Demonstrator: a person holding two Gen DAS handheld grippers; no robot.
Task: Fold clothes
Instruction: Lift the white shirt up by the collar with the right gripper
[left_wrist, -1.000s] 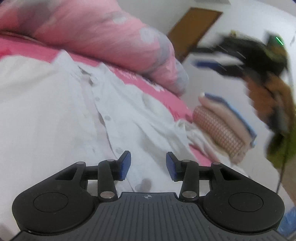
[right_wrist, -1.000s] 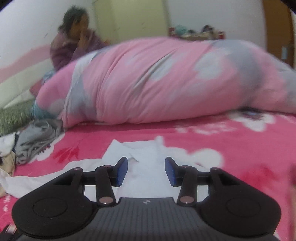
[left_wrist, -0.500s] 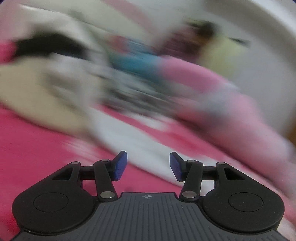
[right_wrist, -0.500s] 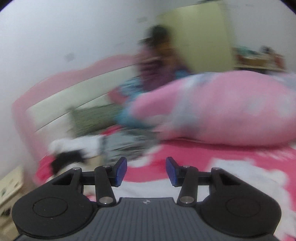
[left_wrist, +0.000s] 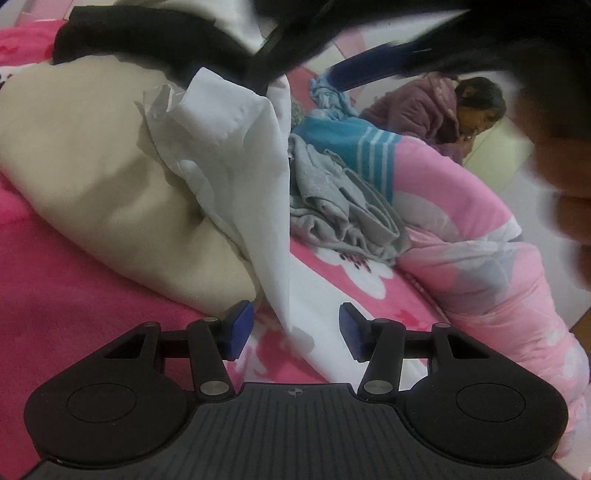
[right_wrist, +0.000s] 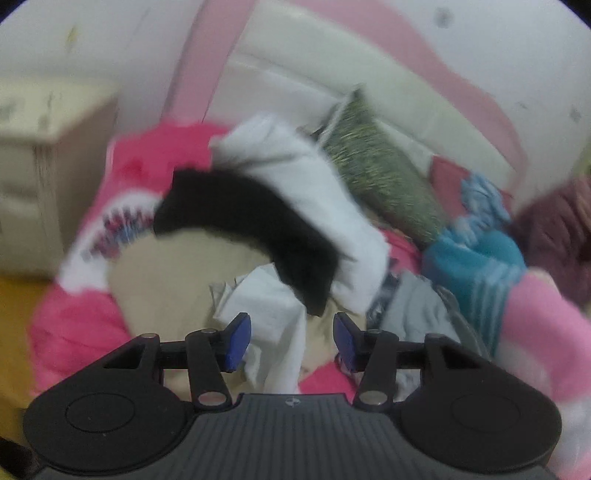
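Observation:
A pile of clothes lies on the pink bed: a beige garment (left_wrist: 92, 166), a black one (left_wrist: 147, 40), a crumpled grey one (left_wrist: 340, 206) and a white shirt sleeve (left_wrist: 258, 192) trailing down off the pile. My left gripper (left_wrist: 295, 330) is open low over the bedspread; the sleeve runs through the gap and the pads do not touch it. My right gripper (right_wrist: 291, 339) is open above the same pile, over white cloth (right_wrist: 273, 317), the black garment (right_wrist: 251, 229) and the beige one (right_wrist: 177, 277). It also shows, blurred, as the right gripper (left_wrist: 369, 70) at the top of the left wrist view.
A rolled pink duvet (left_wrist: 480, 258) lies along the right, with a blue striped cloth (left_wrist: 354, 147) at its end. A person (left_wrist: 436, 110) sits beyond it. A green pillow (right_wrist: 380, 184) leans on the headboard, and a cream nightstand (right_wrist: 37, 166) stands left of the bed.
Both grippers swung away from the spread white shirt and the pink duvet toward the clothes pile near the headboard. The right gripper now crosses the top of the left wrist view.

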